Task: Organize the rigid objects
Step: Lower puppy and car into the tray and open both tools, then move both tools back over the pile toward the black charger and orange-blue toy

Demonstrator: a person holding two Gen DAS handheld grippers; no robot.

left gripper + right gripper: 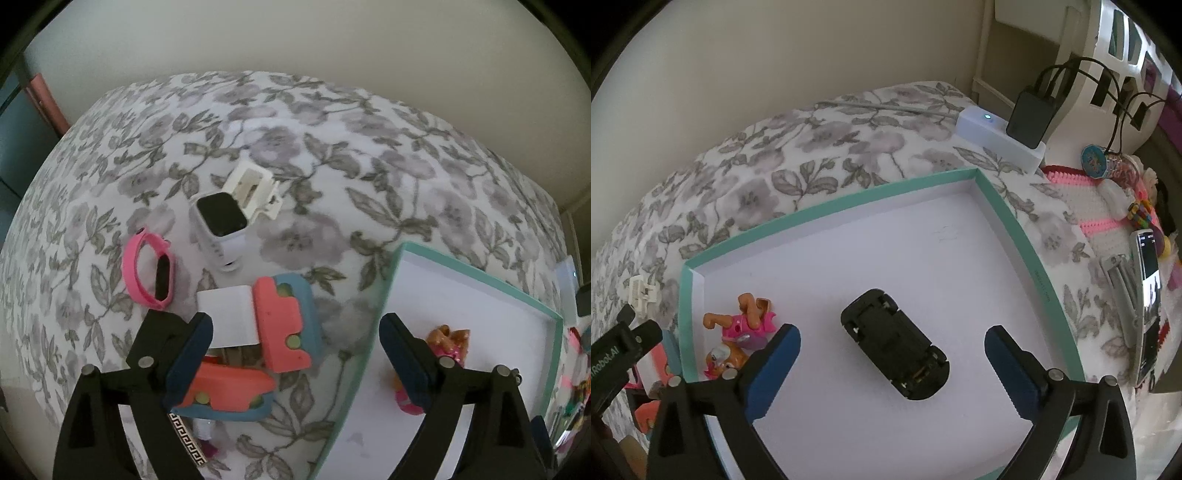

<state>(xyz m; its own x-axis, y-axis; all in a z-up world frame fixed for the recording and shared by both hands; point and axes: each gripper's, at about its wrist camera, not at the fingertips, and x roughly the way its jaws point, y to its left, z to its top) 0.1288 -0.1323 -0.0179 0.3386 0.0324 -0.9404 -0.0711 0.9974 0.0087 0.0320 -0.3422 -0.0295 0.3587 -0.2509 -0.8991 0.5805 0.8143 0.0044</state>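
Observation:
A shallow white box with a teal rim [1015, 218] lies on the floral bed; it also shows in the left wrist view [391, 291]. In it lie a black toy car on its roof [894, 343] and an orange and pink dog figure [738, 332], also seen in the left wrist view [447, 343]. My right gripper [892, 345] is open and empty around the car. My left gripper [295, 328] is open above a coral and blue toy piece [284, 325]. A second coral piece [225, 391], a white block [229, 317], a pink band [147, 273], a white smartwatch [221, 221] and a white clip [255, 188] lie nearby.
A white charger base with a black adapter [1004, 133] stands at the bed's far right corner. A phone [1148, 302], a metal clip [1123, 291] and small colourful items [1108, 166] lie on a pink and white mat to the right. A wall runs behind the bed.

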